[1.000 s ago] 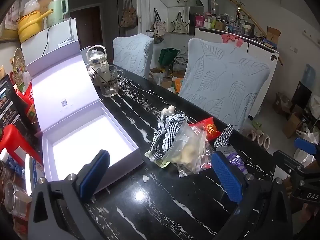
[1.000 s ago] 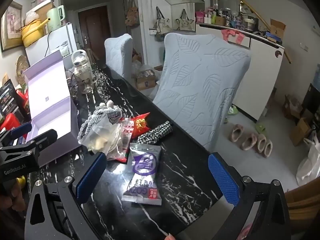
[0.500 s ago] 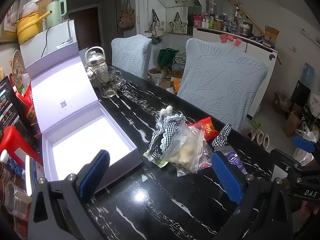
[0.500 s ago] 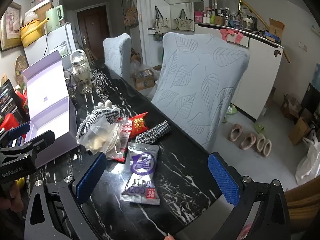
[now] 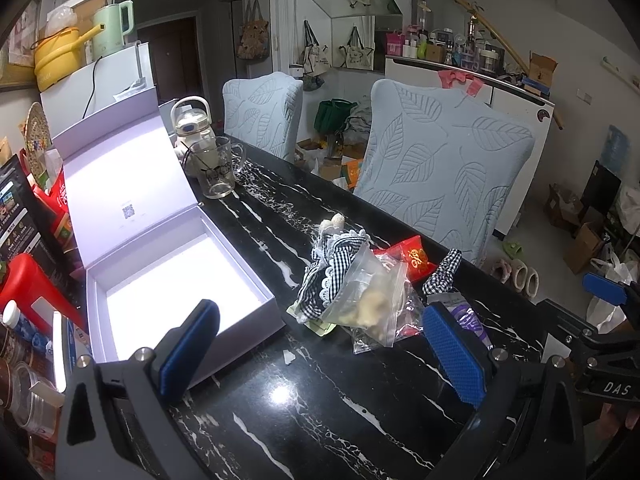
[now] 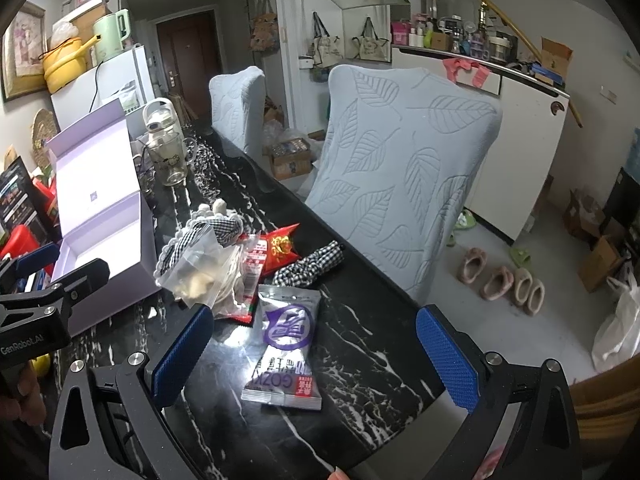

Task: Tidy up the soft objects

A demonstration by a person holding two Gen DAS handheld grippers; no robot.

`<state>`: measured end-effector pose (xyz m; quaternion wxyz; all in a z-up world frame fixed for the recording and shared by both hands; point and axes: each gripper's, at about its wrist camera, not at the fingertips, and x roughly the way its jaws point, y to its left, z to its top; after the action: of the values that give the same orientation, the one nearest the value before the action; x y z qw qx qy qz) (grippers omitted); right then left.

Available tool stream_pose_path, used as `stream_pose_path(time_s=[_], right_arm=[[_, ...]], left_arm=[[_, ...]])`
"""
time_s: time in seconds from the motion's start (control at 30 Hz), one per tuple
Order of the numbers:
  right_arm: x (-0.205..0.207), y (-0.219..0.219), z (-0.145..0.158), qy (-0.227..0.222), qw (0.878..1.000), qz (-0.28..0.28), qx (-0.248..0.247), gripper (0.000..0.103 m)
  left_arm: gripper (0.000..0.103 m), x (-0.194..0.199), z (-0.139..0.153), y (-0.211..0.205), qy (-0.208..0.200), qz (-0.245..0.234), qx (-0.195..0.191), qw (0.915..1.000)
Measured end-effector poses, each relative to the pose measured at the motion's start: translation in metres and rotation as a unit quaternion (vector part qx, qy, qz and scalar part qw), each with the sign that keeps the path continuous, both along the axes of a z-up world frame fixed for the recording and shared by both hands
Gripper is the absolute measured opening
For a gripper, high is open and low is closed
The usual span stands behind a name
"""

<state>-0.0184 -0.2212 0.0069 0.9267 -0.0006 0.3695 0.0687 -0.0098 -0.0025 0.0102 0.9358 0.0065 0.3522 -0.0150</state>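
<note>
now | left tool (image 5: 320, 344) apart, empty | right tool (image 6: 316, 356) apart | purple packet (image 6: 286, 340) between its fingers

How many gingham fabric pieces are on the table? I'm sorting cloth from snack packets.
2: a lace-trimmed gingham piece under the clear bag, and a gingham scrunchie beside the red packet. More may be hidden.

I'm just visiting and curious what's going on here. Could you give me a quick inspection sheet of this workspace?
Surface: black marble table, glossy.
Job's things: open lilac box, empty; checked cloth, clear zip bag, red packet, checked scrunchie, purple sachet beside it.
Clutter: glass mug, bottle.
Grippers: left gripper and right gripper open, holding nothing.
Cables: one on the fridge.
Surroundings: two covered chairs, slippers.
</note>
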Motion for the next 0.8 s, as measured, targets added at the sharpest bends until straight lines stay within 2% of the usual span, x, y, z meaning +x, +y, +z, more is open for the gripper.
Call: stream_pose_path(time_s=[0.8], right_arm=[[-0.0008,0.0011,0.0003,-0.002,1.000,0.004,0.003,0.103]], left_arm=[[0.103,-0.0032,0.0048,-0.0002,-0.003,0.000,-0.001,1.0000]])
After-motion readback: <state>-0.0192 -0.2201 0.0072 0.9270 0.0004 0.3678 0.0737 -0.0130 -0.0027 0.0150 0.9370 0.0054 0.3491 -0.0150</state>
